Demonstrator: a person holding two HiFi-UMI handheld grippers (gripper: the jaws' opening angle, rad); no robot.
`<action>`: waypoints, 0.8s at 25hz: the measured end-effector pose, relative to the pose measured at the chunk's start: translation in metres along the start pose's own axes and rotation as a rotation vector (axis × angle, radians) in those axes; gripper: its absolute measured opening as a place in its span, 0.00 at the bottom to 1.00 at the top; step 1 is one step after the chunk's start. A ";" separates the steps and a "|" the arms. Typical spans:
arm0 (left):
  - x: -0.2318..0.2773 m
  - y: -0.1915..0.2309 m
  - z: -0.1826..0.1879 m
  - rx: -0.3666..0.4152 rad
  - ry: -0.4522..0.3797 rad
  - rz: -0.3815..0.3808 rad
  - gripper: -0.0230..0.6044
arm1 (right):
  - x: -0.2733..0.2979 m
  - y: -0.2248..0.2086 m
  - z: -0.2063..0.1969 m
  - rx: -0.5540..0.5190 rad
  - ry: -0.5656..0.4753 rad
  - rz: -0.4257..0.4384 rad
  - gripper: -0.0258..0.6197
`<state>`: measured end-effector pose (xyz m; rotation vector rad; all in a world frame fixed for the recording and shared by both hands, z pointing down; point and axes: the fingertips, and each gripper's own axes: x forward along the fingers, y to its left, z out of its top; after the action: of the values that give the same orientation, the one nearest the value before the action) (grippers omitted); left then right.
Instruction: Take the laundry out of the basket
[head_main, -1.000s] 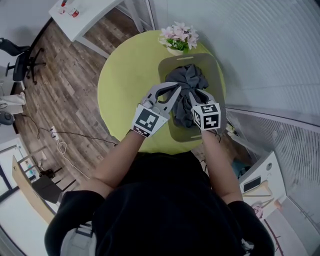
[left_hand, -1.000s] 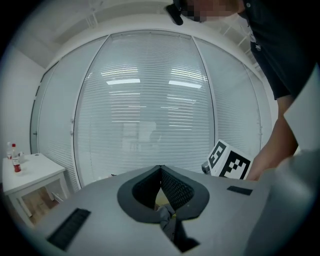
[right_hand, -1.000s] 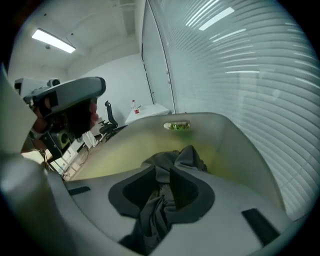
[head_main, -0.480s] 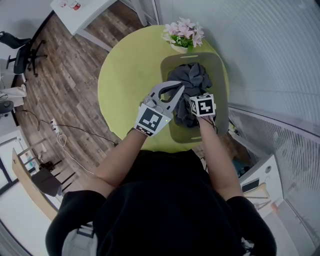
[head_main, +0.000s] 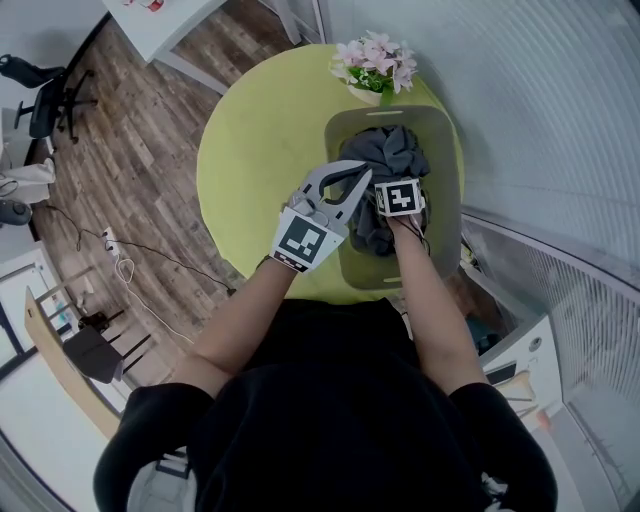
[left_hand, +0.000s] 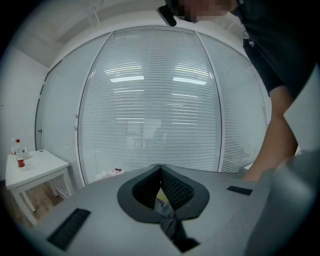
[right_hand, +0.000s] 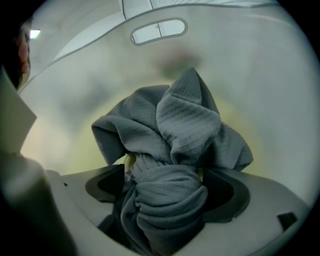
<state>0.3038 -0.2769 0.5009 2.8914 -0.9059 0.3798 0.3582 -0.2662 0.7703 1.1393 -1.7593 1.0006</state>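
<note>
A grey-green laundry basket (head_main: 443, 135) stands on the round yellow-green table (head_main: 255, 150), with crumpled grey laundry (head_main: 388, 155) inside. My left gripper (head_main: 356, 180) hovers at the basket's left rim; in the left gripper view its jaws (left_hand: 161, 192) are shut and pinch a fold of the grey cloth (left_hand: 167, 220). My right gripper (head_main: 398, 197) points down into the basket. In the right gripper view its jaws (right_hand: 167, 190) are opening wide around a bunched roll of the grey laundry (right_hand: 172, 150), which fills the gap between them.
A pot of pink flowers (head_main: 378, 62) sits at the table's far edge, just behind the basket. A glass wall with blinds (head_main: 540, 120) runs along the right. A white side table (head_main: 180, 25), an office chair (head_main: 40, 95) and cables (head_main: 130, 270) stand on the wooden floor at left.
The right gripper has gone further forward and down into the basket, and its jaws have spread wide around the cloth. The left gripper has hardly moved.
</note>
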 end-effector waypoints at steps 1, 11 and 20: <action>0.000 0.001 -0.001 -0.003 0.000 0.004 0.05 | 0.004 -0.001 -0.001 -0.005 0.009 -0.011 0.76; -0.007 0.009 -0.005 -0.022 0.014 0.042 0.05 | 0.034 -0.009 -0.007 -0.032 0.092 -0.023 0.77; -0.021 0.013 -0.011 -0.027 0.031 0.086 0.05 | 0.033 -0.007 -0.007 -0.111 0.096 -0.002 0.67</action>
<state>0.2779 -0.2744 0.5060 2.8210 -1.0247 0.4154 0.3570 -0.2721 0.8043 1.0068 -1.7152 0.9291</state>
